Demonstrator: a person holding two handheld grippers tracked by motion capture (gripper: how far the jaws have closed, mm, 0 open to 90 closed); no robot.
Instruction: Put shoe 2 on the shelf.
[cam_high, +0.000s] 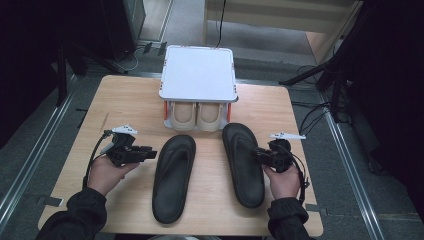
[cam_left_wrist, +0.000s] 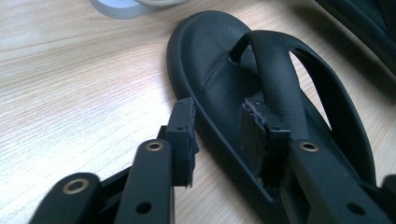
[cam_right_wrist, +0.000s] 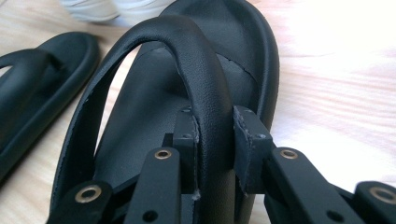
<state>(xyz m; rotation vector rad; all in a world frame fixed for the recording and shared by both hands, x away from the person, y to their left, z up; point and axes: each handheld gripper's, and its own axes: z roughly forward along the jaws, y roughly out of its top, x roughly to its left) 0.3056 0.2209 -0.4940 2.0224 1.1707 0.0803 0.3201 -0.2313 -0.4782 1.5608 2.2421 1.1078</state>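
Note:
Two black flip-flops lie side by side on the wooden table (cam_high: 125, 100). My left gripper (cam_high: 152, 152) reaches in from the left to the left flip-flop (cam_high: 172, 180). In the left gripper view its jaws (cam_left_wrist: 217, 133) straddle that flip-flop's (cam_left_wrist: 219, 60) outer rim: one pad is outside on the wood, the other over the footbed beside the strap, and a gap still shows. My right gripper (cam_high: 256, 152) is at the right flip-flop (cam_high: 245, 175). In the right gripper view its pads (cam_right_wrist: 215, 135) are shut on the strap (cam_right_wrist: 196, 60).
A white-topped low rack (cam_high: 198, 72) stands at the table's far middle, with a pair of beige shoes (cam_high: 196, 116) under it, just beyond the flip-flops' toes. Bare wood lies left of my left hand. The table's right edge is near my right hand.

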